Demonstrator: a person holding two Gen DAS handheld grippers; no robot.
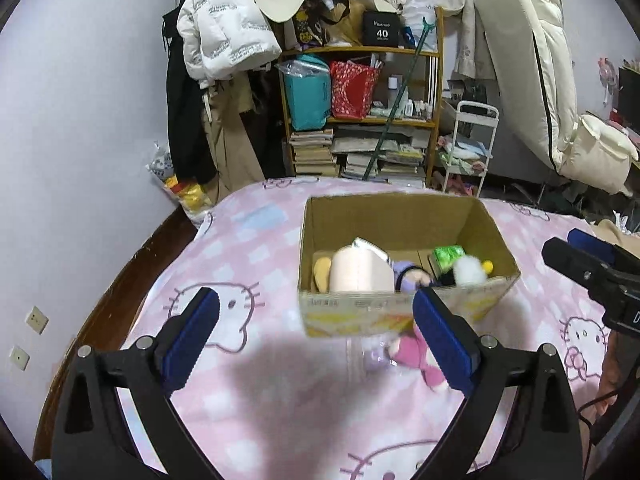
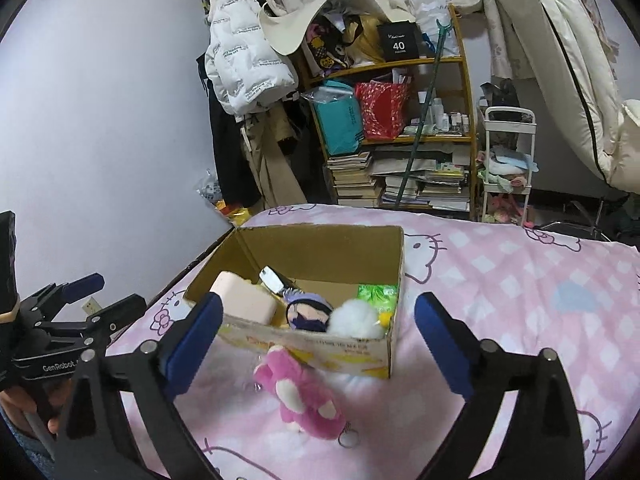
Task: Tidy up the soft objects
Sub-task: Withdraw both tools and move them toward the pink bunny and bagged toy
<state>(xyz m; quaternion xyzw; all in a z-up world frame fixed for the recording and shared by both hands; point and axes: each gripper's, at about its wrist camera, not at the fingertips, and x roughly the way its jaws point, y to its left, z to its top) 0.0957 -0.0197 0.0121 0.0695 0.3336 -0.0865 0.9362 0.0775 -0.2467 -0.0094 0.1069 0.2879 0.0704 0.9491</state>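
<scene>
A: Before you go for it, where do things stand?

B: Your left hand-held gripper (image 1: 316, 322) and right hand-held gripper (image 2: 318, 322) are both spread wide and carry nothing. The pink plush toy (image 2: 302, 394) lies on the bed (image 2: 520, 300), just in front of the cardboard box (image 2: 320, 354), its head end touching or nearly touching the box's near wall.

A: What could go wrong from here?

B: Mostly the grab itself, I'd judge. The toy is soft and floppy, so if you pinch only an ear or a limb it may sag and swing, then catch on the box's near wall as you lift it over. If you come down too deep you may bunch up the pink bedsheet with it. There's also a metal key ring (image 2: 347, 438) at the end nearest you; it could snag on the cardboard edge. And the box sits on soft bedding, so a nudge from your fingers could shove or tip it.

A: How does the toy look?

B: Bright pink and fuzzy with paler patches, lying lengthwise toward you. From the left view it is partly hidden behind your right finger and blurred, so trust the right view.

A: Room in the box?

B: Some. A pale pink block (image 2: 244, 302), a purple-haired doll (image 2: 308, 312), a white fluffy toy (image 2: 354, 320) and a green packet (image 2: 378, 294) already sit inside.
</scene>
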